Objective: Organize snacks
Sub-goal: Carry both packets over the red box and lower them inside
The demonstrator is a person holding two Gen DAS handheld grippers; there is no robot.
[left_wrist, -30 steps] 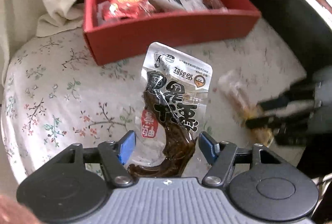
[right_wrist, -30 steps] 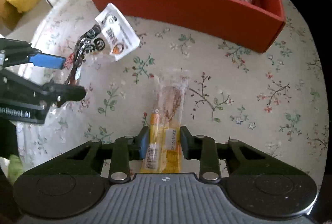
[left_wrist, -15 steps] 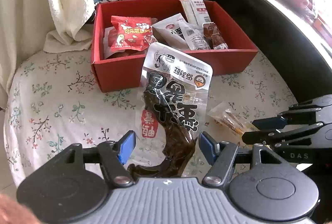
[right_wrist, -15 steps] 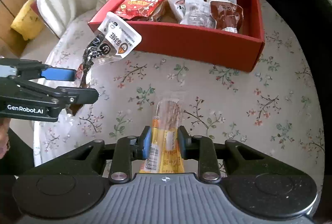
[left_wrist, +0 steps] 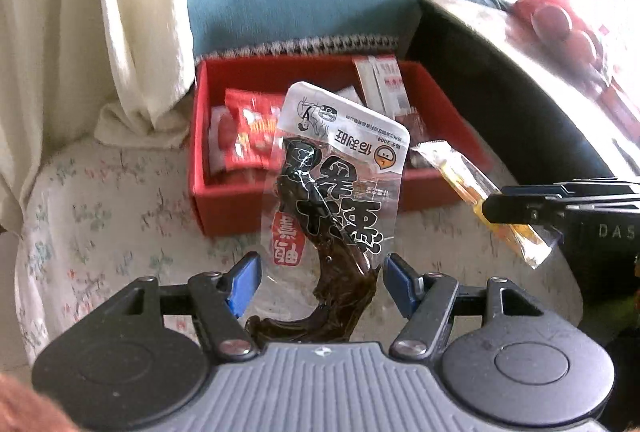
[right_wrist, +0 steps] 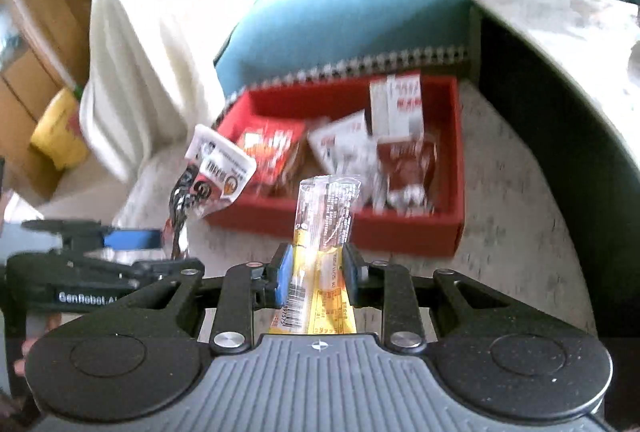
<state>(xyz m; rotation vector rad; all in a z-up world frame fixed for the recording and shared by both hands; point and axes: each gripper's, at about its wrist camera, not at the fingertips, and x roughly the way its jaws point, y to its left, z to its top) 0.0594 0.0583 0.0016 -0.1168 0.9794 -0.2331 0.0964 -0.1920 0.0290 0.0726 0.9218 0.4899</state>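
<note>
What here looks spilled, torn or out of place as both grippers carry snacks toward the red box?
Nothing stands out. The left gripper holds the clear dried-fish packet, sealed; the right gripper pinches the yellow stick snack, also intact. Packets in the red box lie jumbled but contained.

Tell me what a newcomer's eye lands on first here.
The clear snack pouch with bold black lettering, lifted in the left gripper in front of the red box. Next, the yellow snack stick pinched in the right gripper, also raised toward that box of packets.
</note>
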